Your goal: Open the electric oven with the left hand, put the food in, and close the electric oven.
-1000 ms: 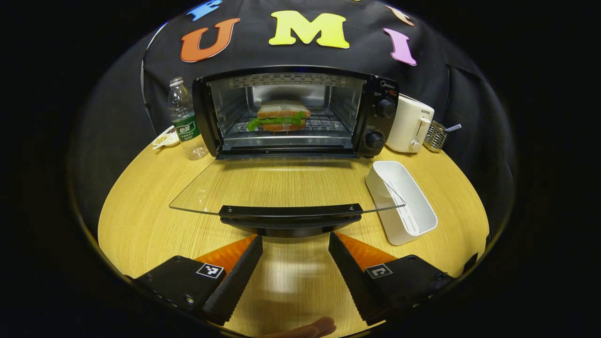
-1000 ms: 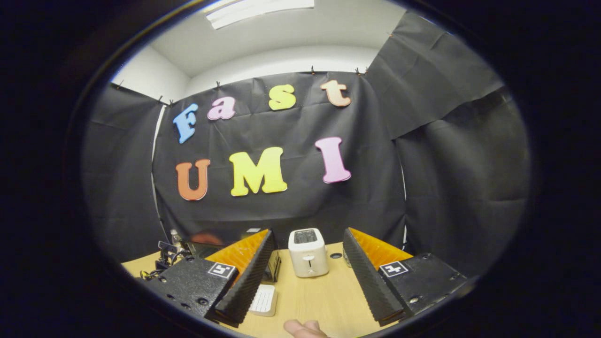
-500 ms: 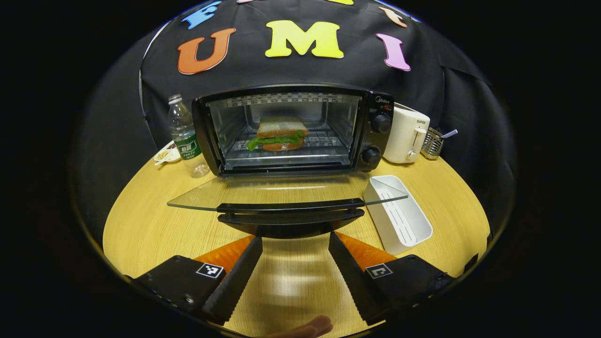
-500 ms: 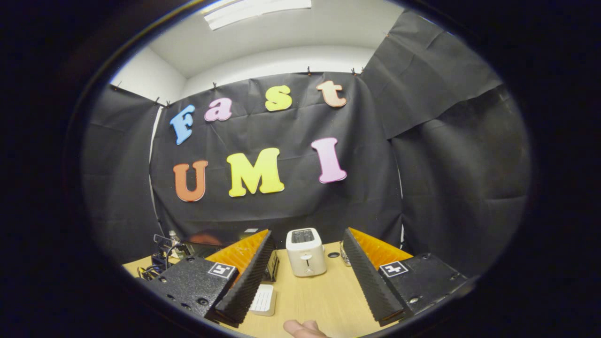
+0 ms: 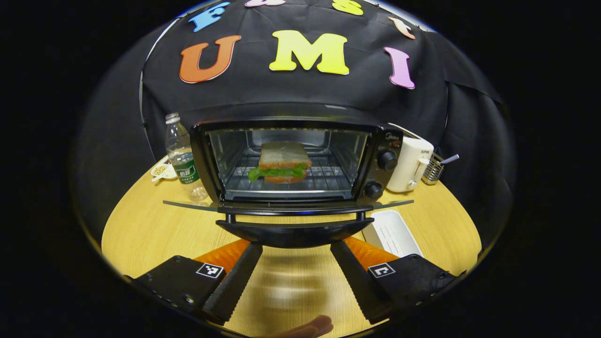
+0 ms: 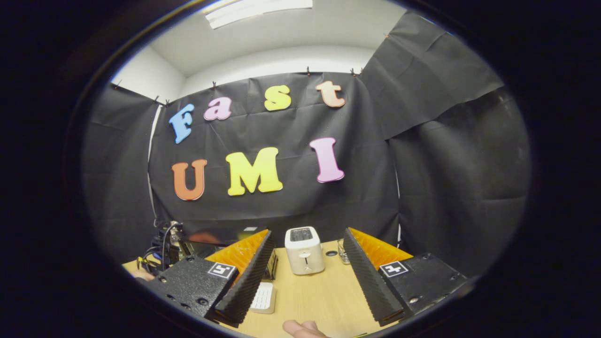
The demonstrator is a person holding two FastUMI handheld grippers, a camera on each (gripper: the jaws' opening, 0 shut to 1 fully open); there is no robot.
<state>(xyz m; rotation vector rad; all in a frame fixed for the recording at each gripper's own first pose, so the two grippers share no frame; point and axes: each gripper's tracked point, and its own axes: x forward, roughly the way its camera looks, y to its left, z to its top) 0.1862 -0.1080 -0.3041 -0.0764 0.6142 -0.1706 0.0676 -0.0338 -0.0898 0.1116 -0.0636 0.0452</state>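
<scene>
The black electric oven (image 5: 380, 141) stands at the back of the round wooden table (image 5: 141, 230). A sandwich (image 5: 283, 162) with green lettuce rests on the wire rack inside. The glass door (image 5: 188, 204) lies about level, seen nearly edge-on, and its black handle (image 5: 293, 232) is right in front of my left gripper (image 5: 295, 256). That gripper is open, its fingers just under and behind the handle, holding nothing. In the right gripper view my right gripper (image 6: 307, 263) is open and empty, raised above the table's right side, with part of the oven (image 6: 206, 237) behind its left finger.
A water bottle (image 5: 181, 155) and a small dish (image 5: 162, 170) stand left of the oven. A white toaster (image 5: 411, 162) (image 6: 304, 250) and a wire holder (image 5: 434, 169) stand to its right. A white tray (image 5: 392, 232) (image 6: 264, 296) lies in front of the toaster.
The oven door has swung up from a lowered slant to about level. The left gripper has come up under the handle. The right gripper has barely moved.
</scene>
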